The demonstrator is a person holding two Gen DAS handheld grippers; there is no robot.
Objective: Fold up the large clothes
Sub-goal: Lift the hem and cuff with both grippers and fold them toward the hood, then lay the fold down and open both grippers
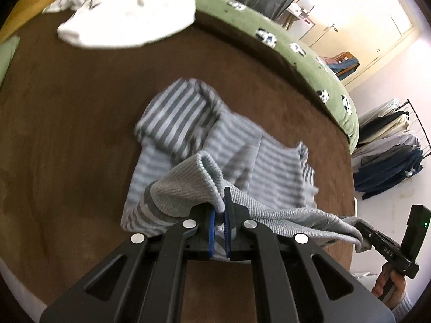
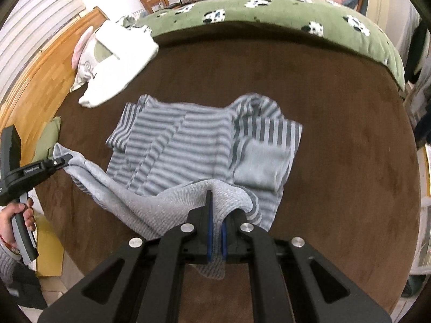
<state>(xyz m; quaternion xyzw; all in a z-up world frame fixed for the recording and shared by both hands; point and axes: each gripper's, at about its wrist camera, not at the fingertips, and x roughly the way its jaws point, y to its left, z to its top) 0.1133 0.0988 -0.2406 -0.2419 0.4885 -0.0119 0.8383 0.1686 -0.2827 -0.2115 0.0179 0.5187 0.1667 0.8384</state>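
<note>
A grey striped sweater [image 1: 188, 134] [image 2: 188, 140] lies partly folded on the brown blanket [image 1: 67, 121] [image 2: 336, 148]. Its ribbed hem is lifted off the blanket and stretched between both grippers. My left gripper [image 1: 220, 210] is shut on one end of the hem; in the right wrist view the left gripper [image 2: 64, 158] shows at the left edge, held by a hand [image 2: 18, 212]. My right gripper [image 2: 216, 215] is shut on the other end; in the left wrist view the right gripper [image 1: 363, 228] shows at the lower right with a hand [image 1: 388, 285] on its handle.
A white garment [image 1: 129, 18] [image 2: 118, 62] lies at the blanket's far side. A green cow-print cover [image 1: 296, 51] [image 2: 269, 8] borders the bed. A wooden bed frame [image 2: 40, 80] runs along the left. A rack of hanging clothes [image 1: 390, 148] stands beyond the bed.
</note>
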